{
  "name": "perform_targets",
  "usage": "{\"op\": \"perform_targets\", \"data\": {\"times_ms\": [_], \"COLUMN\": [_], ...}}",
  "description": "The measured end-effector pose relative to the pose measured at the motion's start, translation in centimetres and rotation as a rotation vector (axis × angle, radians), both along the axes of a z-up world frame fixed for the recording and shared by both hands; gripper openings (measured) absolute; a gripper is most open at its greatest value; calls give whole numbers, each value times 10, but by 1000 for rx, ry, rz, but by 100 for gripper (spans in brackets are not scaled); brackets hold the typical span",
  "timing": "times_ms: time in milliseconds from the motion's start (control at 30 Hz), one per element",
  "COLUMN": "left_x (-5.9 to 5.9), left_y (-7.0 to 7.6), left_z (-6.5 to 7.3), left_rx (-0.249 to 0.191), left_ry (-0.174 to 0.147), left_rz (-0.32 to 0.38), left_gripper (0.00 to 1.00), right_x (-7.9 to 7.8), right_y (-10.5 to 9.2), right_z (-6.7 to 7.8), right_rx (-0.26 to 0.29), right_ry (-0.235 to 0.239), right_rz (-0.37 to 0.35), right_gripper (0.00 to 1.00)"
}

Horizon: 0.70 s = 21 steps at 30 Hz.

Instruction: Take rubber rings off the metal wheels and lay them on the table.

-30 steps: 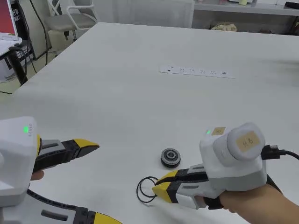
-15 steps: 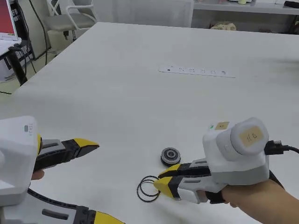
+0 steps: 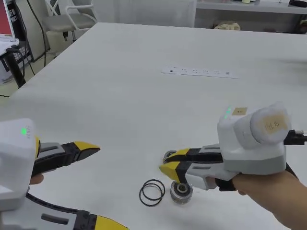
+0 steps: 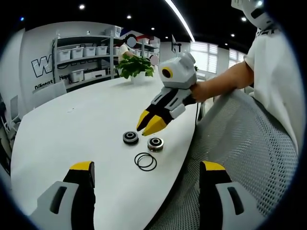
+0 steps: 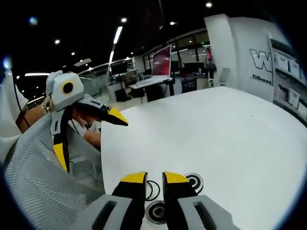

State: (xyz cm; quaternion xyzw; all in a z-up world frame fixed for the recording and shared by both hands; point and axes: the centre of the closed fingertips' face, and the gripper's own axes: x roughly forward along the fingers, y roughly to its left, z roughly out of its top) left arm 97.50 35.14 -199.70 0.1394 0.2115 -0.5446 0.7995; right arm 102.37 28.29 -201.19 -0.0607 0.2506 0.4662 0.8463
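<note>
- right gripper (image 3: 171,163) hangs a little above the worktop (image 3: 120,96), held in a hand (image 3: 261,189). its yellow-tipped jaws are only slightly spread, with a slim gap and nothing pinched in it
- left gripper (image 3: 98,186) sits low at the near left edge in the head view. its jaws are spread wide and it's holding nothing. its own view looks across at the right gripper (image 4: 148,123) and the person's arm (image 4: 216,86)
- rubber rings (image 3: 152,192): two thin black loops overlapping each other, lying flat on the worktop and off the wheels. in the left gripper view the rubber rings (image 4: 145,161) are the closest thing to the camera
- near wheel (image 3: 181,189) lies flat just beside the rings, on their right in the head view. it looks greyish around the edge, and it isn't touching the gripper above it
- far wheel (image 3: 168,155) is half hidden behind the right gripper's jaw tips in the head view. the left gripper view shows it better: the far wheel (image 4: 130,137) lies flat with a dark outer edge, right next to the near wheel (image 4: 155,143). can't tell if that dark edge is a ring
- the right gripper's own view looks down past its tips (image 5: 154,178) at both wheels and a bit of the rings through the gap
- white power strip (image 3: 199,72) lies further back, well away from everything else
</note>
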Motion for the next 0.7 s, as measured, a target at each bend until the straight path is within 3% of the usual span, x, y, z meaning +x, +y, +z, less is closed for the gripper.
{"op": "perform_targets", "data": {"times_ms": [100,133,300,433,700], "left_x": [-1,-1,-4,-5,-4], "left_y": [-1,-1,-3,-4,-4], "left_z": [0,0,1,0,4], "left_rx": [-5,-9,-20,-11,-14], "left_ry": [6,8,17,16,2], "left_rz": [-3,-6,-17,-34,-37], "left_gripper": [88,88,88,88,89], "right_x": [12,15,36,46,61], "right_y": [-1,-3,-18,-22,-22], "right_z": [19,23,44,56,69], "right_rx": [99,102,92,75,61], "right_ry": [13,4,-66,-107,-148], "right_rz": [-60,-64,-105,-98,-83], "right_gripper": [10,10,11,10,14]}}
